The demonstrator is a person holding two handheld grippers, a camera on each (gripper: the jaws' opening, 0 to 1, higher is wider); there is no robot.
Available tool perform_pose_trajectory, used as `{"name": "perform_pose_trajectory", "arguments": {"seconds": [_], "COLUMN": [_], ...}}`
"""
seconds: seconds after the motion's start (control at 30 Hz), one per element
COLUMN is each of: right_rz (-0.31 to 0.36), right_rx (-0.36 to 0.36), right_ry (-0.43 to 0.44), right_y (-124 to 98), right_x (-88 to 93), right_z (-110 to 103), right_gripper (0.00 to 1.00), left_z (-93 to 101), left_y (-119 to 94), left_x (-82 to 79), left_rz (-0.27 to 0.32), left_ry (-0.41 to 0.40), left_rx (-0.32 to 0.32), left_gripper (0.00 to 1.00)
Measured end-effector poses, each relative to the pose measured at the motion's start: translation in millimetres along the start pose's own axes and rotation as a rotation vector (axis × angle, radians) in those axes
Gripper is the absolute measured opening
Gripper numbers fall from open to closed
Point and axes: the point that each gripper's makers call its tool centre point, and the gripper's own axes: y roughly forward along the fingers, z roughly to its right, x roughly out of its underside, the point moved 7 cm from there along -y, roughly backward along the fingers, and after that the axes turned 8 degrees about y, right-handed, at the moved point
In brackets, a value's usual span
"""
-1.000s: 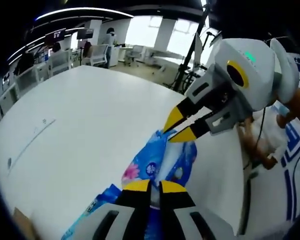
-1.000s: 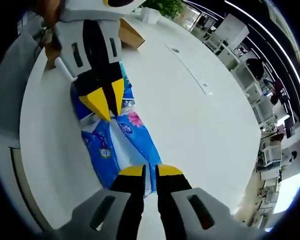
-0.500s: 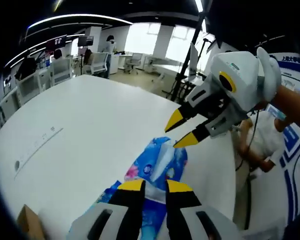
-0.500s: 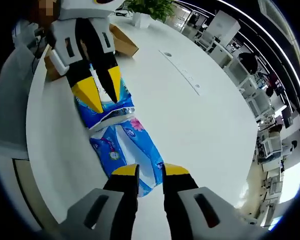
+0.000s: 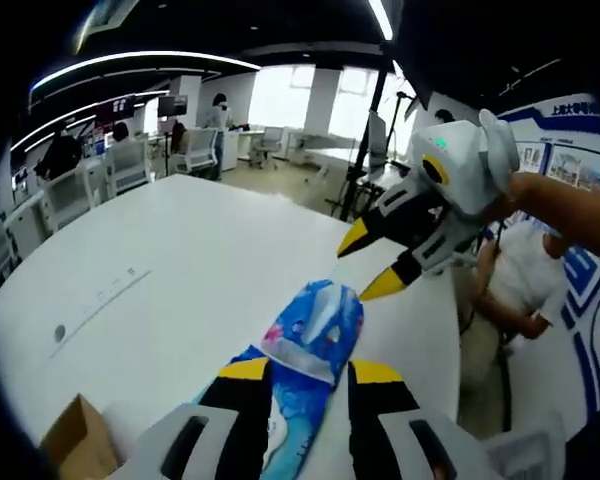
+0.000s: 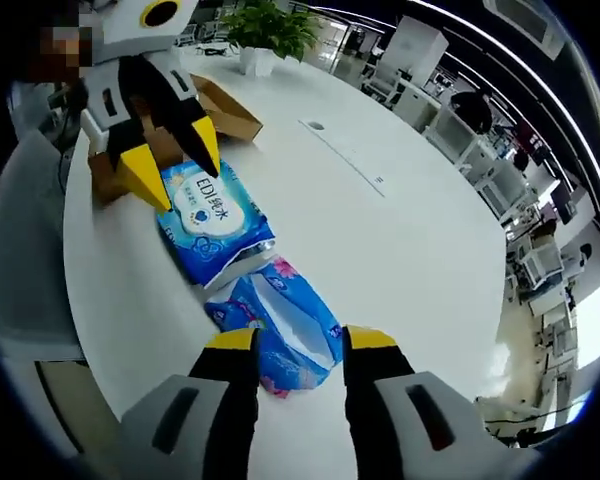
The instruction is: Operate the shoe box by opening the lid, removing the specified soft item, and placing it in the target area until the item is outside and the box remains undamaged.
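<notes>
In the left gripper view, your left gripper (image 5: pixel 310 372) has its jaws apart, the blue soft pack (image 5: pixel 315 330) lying free on the white table (image 5: pixel 180 260). In the right gripper view, your right gripper (image 6: pixel 298 340) is also spread; the shoe box (image 6: pixel 225 108) sits behind. Dropping carelessly could snag the pack.
</notes>
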Motion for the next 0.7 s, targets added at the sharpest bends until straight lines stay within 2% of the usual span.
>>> {"name": "perform_pose_trajectory", "arguments": {"seconds": [0.17, 0.33, 0.47, 0.57, 0.7], "right_rz": [0.044, 0.071, 0.090, 0.110, 0.123], "right_rx": [0.015, 0.016, 0.007, -0.001, -0.022], "right_ry": [0.061, 0.086, 0.108, 0.129, 0.114], "right_y": [-12.8, -20.4, -28.3, -31.7, -34.7], "right_x": [-4.0, -7.6, -14.3, -19.4, -27.0], "right_z": [-4.5, -13.3, -28.3, -37.5, -55.6], "right_gripper": [0.39, 0.44, 0.47, 0.49, 0.53], "left_z": [3.1, 5.2, 6.2, 8.2, 6.8], "left_y": [-22.8, -47.5, -72.0, -93.5, -117.5], "left_x": [3.0, 10.1, 19.1, 24.9, 34.3], "left_rz": [0.032, 0.063, 0.083, 0.124, 0.142], "left_ry": [0.003, 0.000, 0.015, 0.019, 0.017], "left_rx": [-0.019, -0.029, -0.055, -0.073, -0.118], "left_gripper": [0.36, 0.40, 0.47, 0.53, 0.57]}}
